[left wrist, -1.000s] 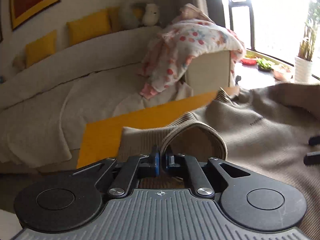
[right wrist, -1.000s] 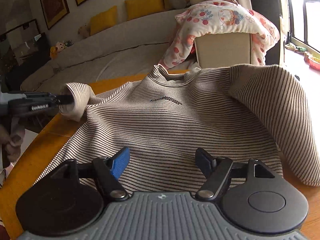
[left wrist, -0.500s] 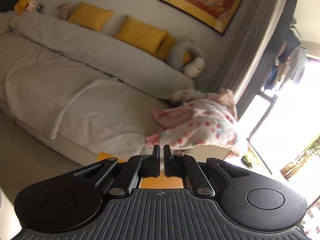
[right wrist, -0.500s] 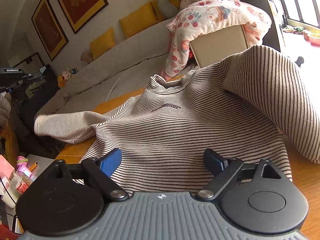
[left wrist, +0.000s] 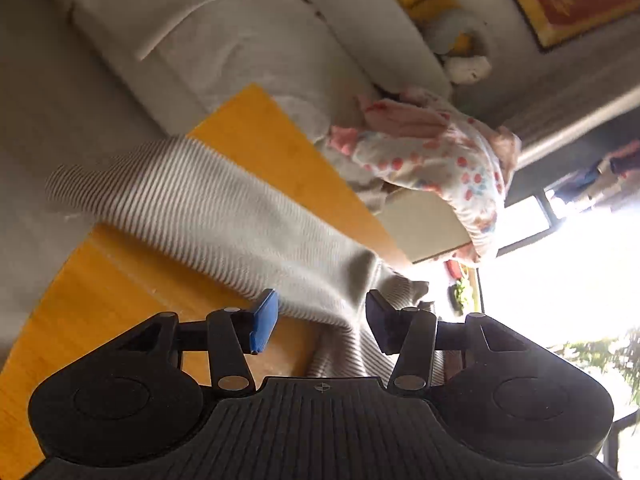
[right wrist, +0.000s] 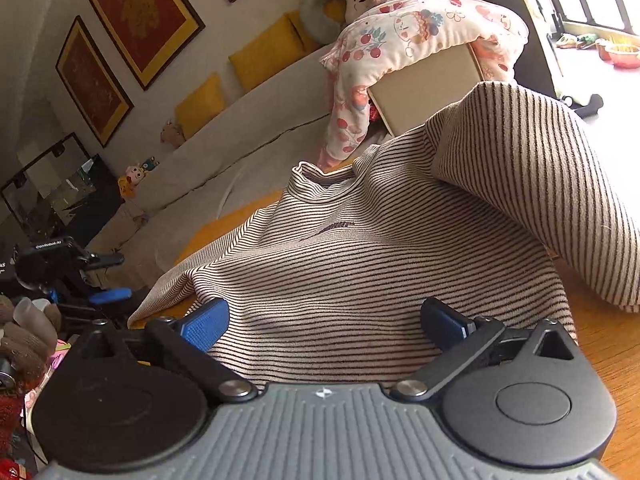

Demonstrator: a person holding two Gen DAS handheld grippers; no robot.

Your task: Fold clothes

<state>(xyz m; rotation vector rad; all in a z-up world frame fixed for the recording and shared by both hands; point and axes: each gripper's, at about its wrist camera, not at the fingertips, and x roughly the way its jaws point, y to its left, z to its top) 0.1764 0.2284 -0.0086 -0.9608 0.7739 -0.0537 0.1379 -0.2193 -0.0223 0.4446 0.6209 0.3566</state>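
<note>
A beige sweater with thin dark stripes (right wrist: pixel 360 264) lies front up on the orange wooden table (right wrist: pixel 608 344). Its right sleeve (right wrist: pixel 540 184) is folded up over the shoulder. In the left wrist view the other sleeve (left wrist: pixel 208 208) stretches out flat across the table toward its edge, blurred by motion. My left gripper (left wrist: pixel 320 322) is open above that sleeve's shoulder end, holding nothing. It also shows off the table's left side as the left gripper (right wrist: pixel 108 278). My right gripper (right wrist: pixel 326 320) is open, low over the sweater's hem.
A grey covered sofa (right wrist: pixel 248 136) with yellow cushions (right wrist: pixel 268 52) runs behind the table. A floral blanket (right wrist: pixel 420 28) drapes over a beige box (right wrist: pixel 432 92) at the table's far side. Small clutter (right wrist: pixel 24 320) sits left of the table; a bright window (left wrist: pixel 580 272) is right.
My left gripper let go of the left sleeve's cuff, swung up and away to the left, and has now opened. The sleeve now lies stretched out. The right gripper stayed open and tilted slightly.
</note>
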